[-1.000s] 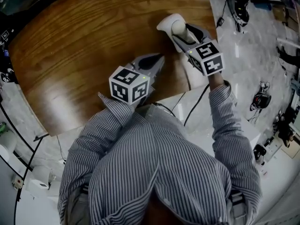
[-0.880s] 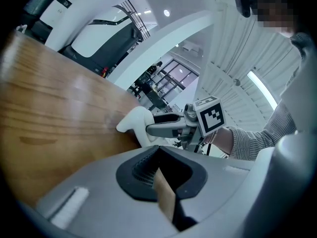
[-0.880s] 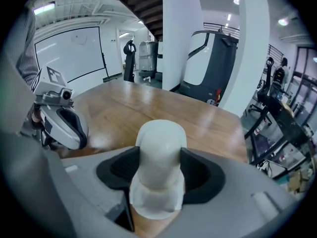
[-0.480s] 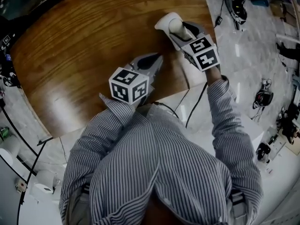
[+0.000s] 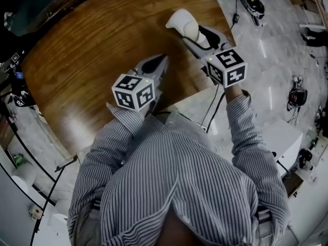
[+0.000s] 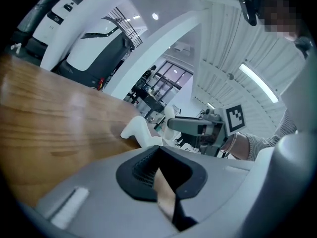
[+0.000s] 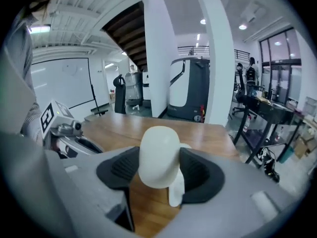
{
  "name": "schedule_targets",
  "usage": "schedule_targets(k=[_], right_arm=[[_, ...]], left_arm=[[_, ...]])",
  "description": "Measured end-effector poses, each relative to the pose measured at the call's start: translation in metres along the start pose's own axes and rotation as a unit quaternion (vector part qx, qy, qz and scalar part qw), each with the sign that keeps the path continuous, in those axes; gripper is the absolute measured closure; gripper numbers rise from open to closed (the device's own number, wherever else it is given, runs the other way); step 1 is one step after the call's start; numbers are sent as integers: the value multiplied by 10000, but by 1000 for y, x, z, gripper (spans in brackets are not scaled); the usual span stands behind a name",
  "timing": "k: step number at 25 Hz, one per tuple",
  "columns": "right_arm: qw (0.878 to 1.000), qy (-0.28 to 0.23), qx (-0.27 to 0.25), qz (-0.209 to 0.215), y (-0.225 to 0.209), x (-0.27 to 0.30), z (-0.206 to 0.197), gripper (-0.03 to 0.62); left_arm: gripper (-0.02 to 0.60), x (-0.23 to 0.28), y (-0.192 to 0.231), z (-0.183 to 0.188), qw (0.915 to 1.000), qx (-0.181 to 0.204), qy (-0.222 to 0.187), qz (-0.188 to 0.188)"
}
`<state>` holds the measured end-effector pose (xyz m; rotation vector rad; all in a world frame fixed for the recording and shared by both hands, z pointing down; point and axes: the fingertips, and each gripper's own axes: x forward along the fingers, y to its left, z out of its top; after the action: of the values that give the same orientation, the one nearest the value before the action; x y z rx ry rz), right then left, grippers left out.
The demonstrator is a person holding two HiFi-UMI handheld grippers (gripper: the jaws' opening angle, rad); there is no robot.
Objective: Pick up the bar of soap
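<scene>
The wooden table (image 5: pixel 87 55) spans the scene. Above it, the left gripper (image 5: pixel 158 61) hangs with jaws pinched together, empty. The right gripper (image 5: pixel 193 35) clamps the white bar of soap (image 5: pixel 182 23) near the far edge: grasp made, lift seemingly remaining

Dim head view, ceiling-lit fisheye gripper views, blurred near edges.

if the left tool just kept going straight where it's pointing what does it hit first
Probably the bar of soap held in the right tool: the left tool points across the table toward it. Heights are unclear, so it might pass under.
</scene>
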<state>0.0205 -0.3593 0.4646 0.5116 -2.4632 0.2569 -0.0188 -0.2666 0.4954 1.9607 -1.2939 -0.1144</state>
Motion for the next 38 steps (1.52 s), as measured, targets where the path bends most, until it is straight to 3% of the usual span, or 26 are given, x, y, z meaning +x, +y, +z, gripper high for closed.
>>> schedule_targets(k=[4,9,13,18,22,38], right_arm=[[9944,-987,342,-130,21,-44,20,344],[9767,-1938,905,-190,41,-96,22,344],[9587,-2318,1615,-335,47,-118,8,344],[9271,-2994,2209,-464,59,-134,4,344],[9180,-3047,2492,-490,65,-137,-6,344],[9165,-3080,2439,-758,75,-147,-16,344]], left_arm=[[578,-9,-10,9,9989,457,31,-58],[578,-17,-43,28,9925,1194,-160,-196],[578,-17,-67,41,9905,1247,-393,-428],[578,-18,-85,29,9902,1247,-247,-569],[578,-19,-94,29,9890,1282,-292,-678],[578,-28,-102,13,9899,1232,-61,-693]])
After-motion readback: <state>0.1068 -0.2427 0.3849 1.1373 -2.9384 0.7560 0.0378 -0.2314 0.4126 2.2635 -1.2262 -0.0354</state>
